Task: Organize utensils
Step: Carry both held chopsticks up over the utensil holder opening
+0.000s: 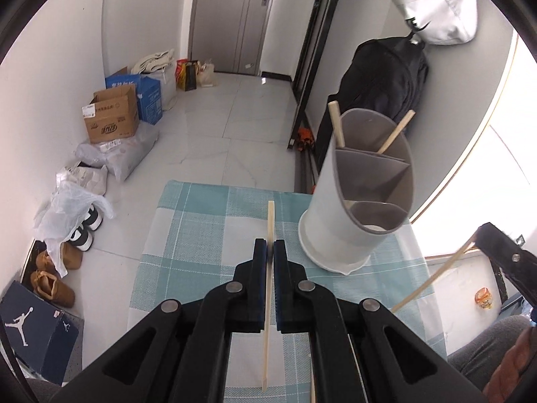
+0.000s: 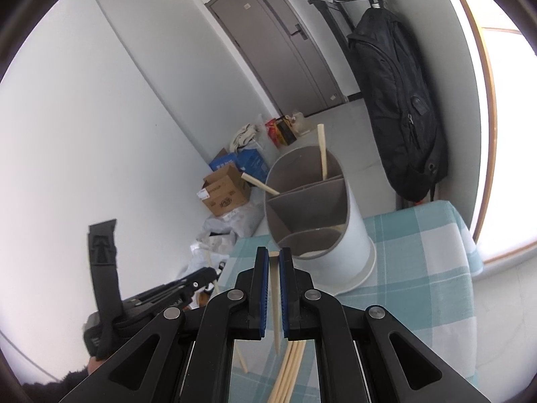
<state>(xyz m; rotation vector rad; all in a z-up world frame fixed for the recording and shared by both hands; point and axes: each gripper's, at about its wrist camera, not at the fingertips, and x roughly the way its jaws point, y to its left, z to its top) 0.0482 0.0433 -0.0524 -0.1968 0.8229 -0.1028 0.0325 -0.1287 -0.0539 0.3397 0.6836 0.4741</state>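
Note:
A white utensil holder (image 1: 349, 221) with grey dividers stands on the checked tablecloth (image 1: 208, 221); two chopsticks lean in its far compartment. My left gripper (image 1: 270, 245) is shut on a wooden chopstick (image 1: 269, 221), held above the cloth just left of the holder. My right gripper (image 2: 274, 252) is shut on another chopstick (image 2: 276, 302), close in front of the holder (image 2: 339, 235). The right gripper (image 1: 503, 252) shows at the right edge of the left wrist view, with its chopstick (image 1: 436, 275). Several loose chopsticks (image 2: 288, 369) lie on the cloth below the right gripper.
The small table stands in a hallway. Cardboard boxes (image 1: 112, 114), bags and shoes (image 1: 53, 282) line the left wall on the floor. A black backpack (image 2: 399, 107) hangs on the wall behind the holder. A door (image 1: 231, 16) is at the far end.

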